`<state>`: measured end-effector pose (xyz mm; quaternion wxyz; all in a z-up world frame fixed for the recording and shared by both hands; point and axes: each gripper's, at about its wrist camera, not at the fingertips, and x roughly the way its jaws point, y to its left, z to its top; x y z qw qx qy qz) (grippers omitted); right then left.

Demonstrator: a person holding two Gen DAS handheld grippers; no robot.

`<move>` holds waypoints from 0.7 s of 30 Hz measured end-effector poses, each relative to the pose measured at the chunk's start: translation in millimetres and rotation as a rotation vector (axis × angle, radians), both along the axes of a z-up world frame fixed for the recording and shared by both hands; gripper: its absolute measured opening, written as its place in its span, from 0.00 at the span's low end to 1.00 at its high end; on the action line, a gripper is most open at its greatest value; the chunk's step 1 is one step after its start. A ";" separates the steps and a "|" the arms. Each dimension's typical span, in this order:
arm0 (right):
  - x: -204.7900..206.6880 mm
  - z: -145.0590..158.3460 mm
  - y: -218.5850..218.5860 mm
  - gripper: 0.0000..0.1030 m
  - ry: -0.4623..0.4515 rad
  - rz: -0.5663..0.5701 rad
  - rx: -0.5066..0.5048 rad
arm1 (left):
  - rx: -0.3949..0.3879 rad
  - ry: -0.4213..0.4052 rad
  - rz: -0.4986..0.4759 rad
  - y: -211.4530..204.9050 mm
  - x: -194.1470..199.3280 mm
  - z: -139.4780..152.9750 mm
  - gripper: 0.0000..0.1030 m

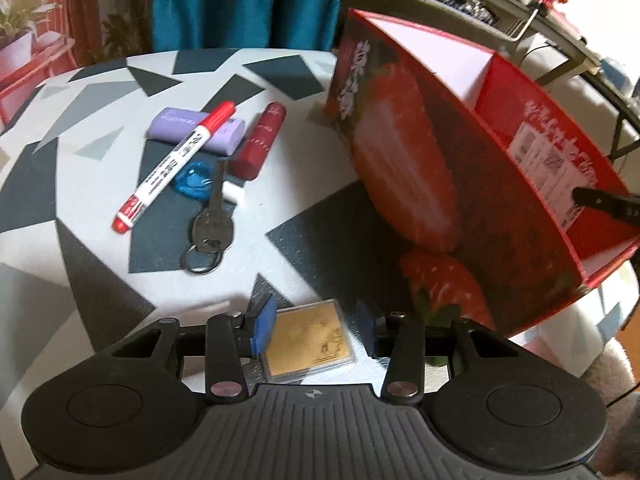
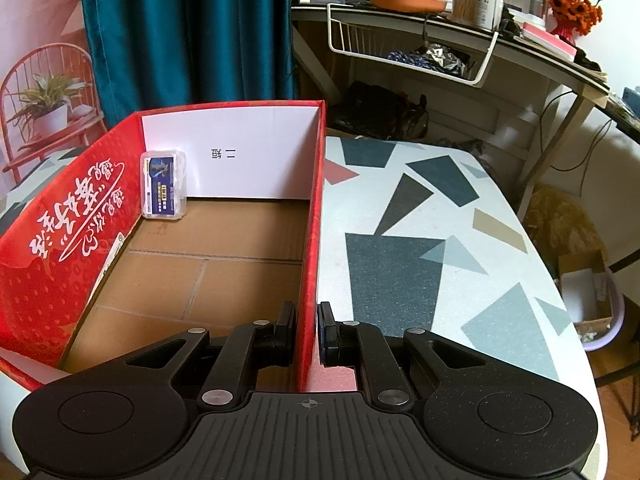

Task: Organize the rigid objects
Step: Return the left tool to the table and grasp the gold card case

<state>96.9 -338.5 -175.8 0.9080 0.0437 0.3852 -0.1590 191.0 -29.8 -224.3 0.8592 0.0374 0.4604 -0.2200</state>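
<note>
Left gripper [image 1: 314, 334] straddles a gold card case [image 1: 310, 340]; right gripper [image 2: 307, 334] is clamped on the box [image 2: 312, 240] wall.

The left jaws stand apart, the left pad at the case's edge, the right one clear of it. Farther left on the table [image 1: 100, 200] lie a marker [image 1: 176, 160], key [image 1: 212, 220], red tube [image 1: 260, 140] and purple block [image 1: 176, 124]. A small clear case [image 2: 165, 186] leans in the box's far left corner.

My left wrist view tilts down, close over the table [image 1: 100, 216] — my right peers into the red box [image 2: 312, 216], shared by both.
</note>
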 end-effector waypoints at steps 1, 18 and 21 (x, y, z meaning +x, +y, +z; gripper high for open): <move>-0.3 0.1 0.0 0.10 -0.001 0.001 0.000 | 0.012 0.001 0.004 -0.5 0.1 -1.3 0.45; -1.4 0.0 0.2 0.10 -0.005 0.000 0.005 | 0.185 0.014 0.012 -25.4 -10.5 -14.6 0.63; -1.5 0.0 0.2 0.10 -0.005 0.001 0.004 | 0.177 -0.003 0.017 -23.9 -10.0 -14.6 0.60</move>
